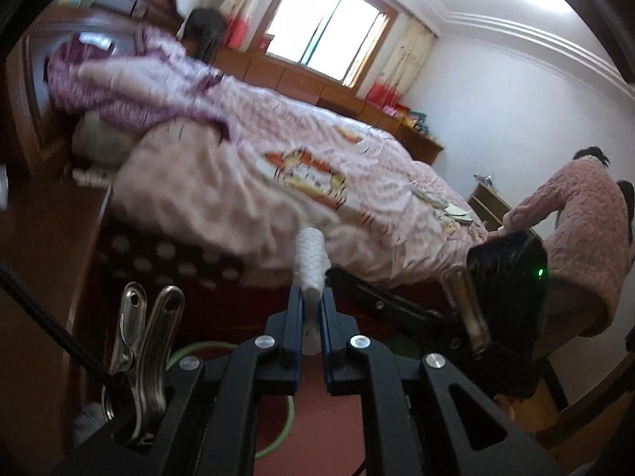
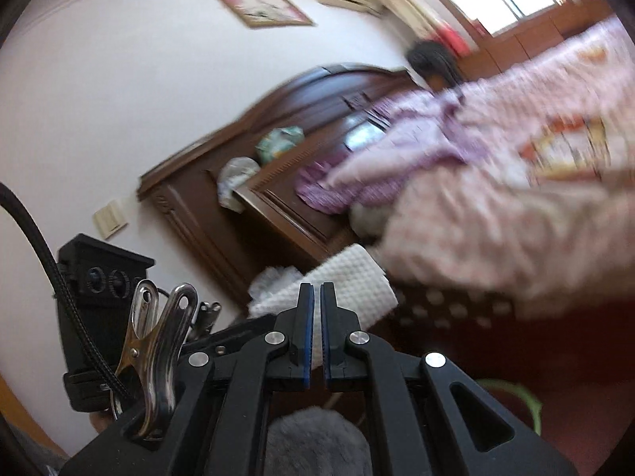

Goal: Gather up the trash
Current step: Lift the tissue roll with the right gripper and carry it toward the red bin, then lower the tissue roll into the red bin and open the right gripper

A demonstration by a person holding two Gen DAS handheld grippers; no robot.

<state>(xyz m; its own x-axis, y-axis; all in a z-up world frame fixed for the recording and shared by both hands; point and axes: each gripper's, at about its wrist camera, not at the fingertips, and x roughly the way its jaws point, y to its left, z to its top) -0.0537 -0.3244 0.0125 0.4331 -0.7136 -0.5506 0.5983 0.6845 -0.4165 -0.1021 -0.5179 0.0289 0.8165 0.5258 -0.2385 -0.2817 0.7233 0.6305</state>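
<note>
The left gripper (image 1: 313, 297) is clamped on a white paper towel (image 1: 311, 258), which stands up between its pads. The right gripper (image 2: 316, 297) has its jaws almost together; the towel (image 2: 349, 281) lies just behind its tips, and whether it is pinched cannot be told. The bed (image 1: 278, 166) fills the far view, with a headboard (image 2: 238, 182) at one end. A green-rimmed bin (image 1: 278, 428) shows low and near. Judged step: carrying collected trash. The next move calls for bringing the towel over the bin and releasing it.
</note>
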